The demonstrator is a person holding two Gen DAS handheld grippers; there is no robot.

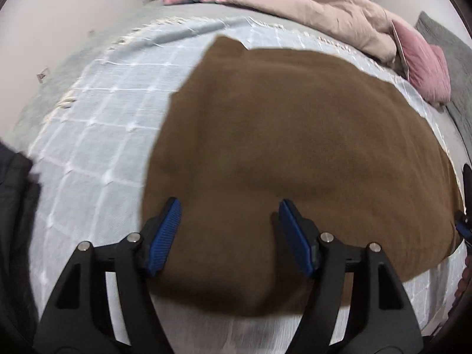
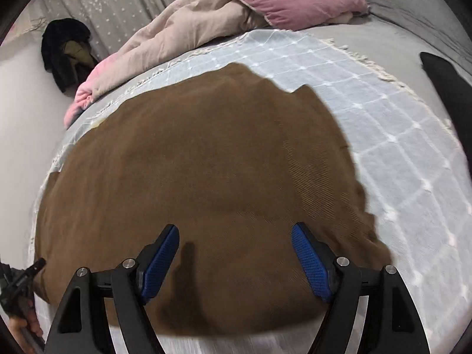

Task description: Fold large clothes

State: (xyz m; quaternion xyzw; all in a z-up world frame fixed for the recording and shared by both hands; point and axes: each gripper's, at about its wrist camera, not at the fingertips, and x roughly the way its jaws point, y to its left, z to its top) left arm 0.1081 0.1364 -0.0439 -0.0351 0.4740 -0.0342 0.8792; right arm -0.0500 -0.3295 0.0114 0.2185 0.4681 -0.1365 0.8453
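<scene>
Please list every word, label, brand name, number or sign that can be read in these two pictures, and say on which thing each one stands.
None: no readable text appears in either view.
The brown garment shows no label or print.
The checked blue cloth under it carries only white grid lines.
A small dark mark on the grey sheet is too small and blurred to read.

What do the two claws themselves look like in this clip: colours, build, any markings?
Both match. The left claw and right claw have matte black angular frames with triangular cut-outs and round silver pivot pins. Each finger carries a blue pad: ridged on the left, cross-hatched on the right. No cables, labels or sleeves show.
</scene>
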